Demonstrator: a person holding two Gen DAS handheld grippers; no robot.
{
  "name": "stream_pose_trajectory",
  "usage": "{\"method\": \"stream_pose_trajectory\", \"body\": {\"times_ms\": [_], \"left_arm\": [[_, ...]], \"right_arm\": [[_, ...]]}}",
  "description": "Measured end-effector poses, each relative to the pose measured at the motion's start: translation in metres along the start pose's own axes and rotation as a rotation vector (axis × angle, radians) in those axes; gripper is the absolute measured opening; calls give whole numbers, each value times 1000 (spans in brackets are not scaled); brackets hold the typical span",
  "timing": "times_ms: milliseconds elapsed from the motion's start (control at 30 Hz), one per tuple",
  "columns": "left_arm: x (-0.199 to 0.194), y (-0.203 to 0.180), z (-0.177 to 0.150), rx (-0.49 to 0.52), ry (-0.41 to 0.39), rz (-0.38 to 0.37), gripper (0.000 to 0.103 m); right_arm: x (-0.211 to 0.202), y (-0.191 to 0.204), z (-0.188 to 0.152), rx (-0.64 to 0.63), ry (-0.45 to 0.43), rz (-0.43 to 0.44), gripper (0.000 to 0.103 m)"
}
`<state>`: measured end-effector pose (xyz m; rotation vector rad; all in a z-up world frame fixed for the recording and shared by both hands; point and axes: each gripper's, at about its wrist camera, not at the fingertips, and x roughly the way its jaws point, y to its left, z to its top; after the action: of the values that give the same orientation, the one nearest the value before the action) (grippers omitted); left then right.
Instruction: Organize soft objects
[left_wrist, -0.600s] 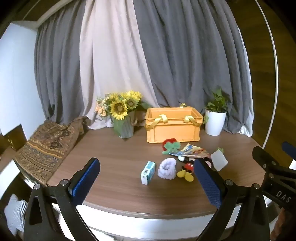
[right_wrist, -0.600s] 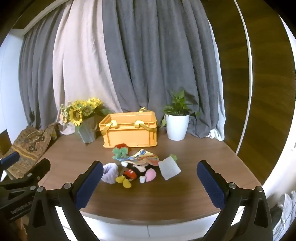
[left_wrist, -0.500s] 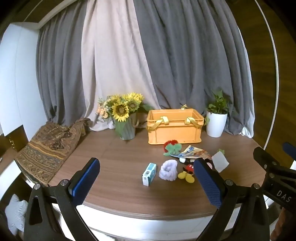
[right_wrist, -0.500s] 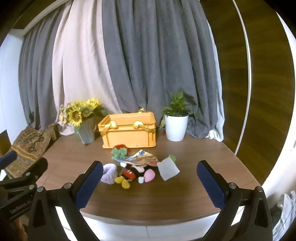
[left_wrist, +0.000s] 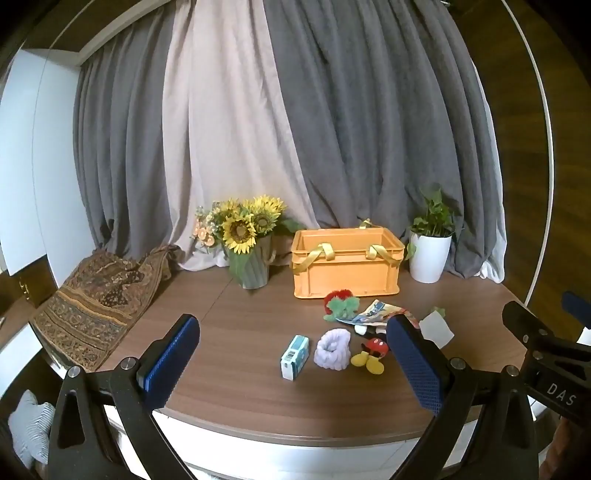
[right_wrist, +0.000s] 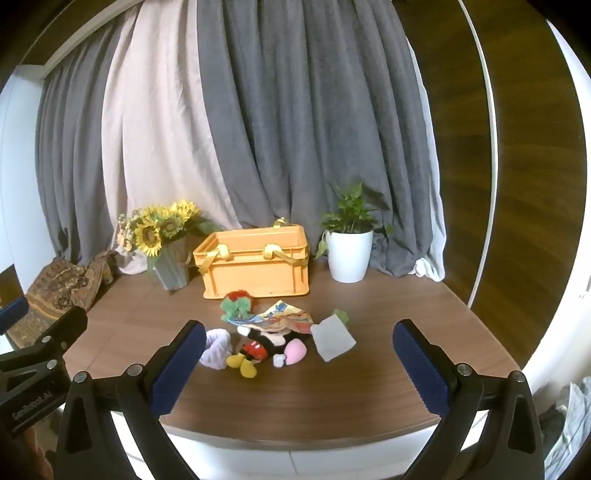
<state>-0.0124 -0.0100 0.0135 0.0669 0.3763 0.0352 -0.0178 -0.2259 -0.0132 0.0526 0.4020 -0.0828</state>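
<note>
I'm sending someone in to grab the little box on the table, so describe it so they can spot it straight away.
Start at the orange crate at the back of the round wooden table, then come forward to the cluster of soft toys. The small box lies at the cluster's left end, just left of the fluffy lilac scrunchie. It is the only hard, straight-edged thing there, white and teal.

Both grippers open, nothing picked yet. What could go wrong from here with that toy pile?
1. The mouse plush lies partly under the printed cloth; grabbing either may drag the other along.
2. The small box stands right beside the lilac fuzzy ring; the left gripper could knock it over.
3. The orange crate sits close behind the pile, so a long reach may bump it.
</note>
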Motion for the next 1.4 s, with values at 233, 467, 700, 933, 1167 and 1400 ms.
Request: {"method": "stream_pose_trajectory", "body": {"times_ms": [233,467,700,933,1167,1400], "left_arm": [[3,0,6,-2,3,-4,103],[3,0,5,-3,0,-1,103],[4,2,7,-6,-4,-4,103],[4,1,7,-8,-5,-4,103],[5,2,8,-10,-5,-4,103],[6,2,6,-12,-6,-6,103]], "right_arm": [[1,-1,-1,0,-2,6,103],[3,3,0,-6,-2,11,103],[2,2,1,-3,-2,14,103],[2,2,2,-2,-4,24,103],[2,4,3,-1,-3,24,103],[2,3,2,-1,-4,24,103]]}}
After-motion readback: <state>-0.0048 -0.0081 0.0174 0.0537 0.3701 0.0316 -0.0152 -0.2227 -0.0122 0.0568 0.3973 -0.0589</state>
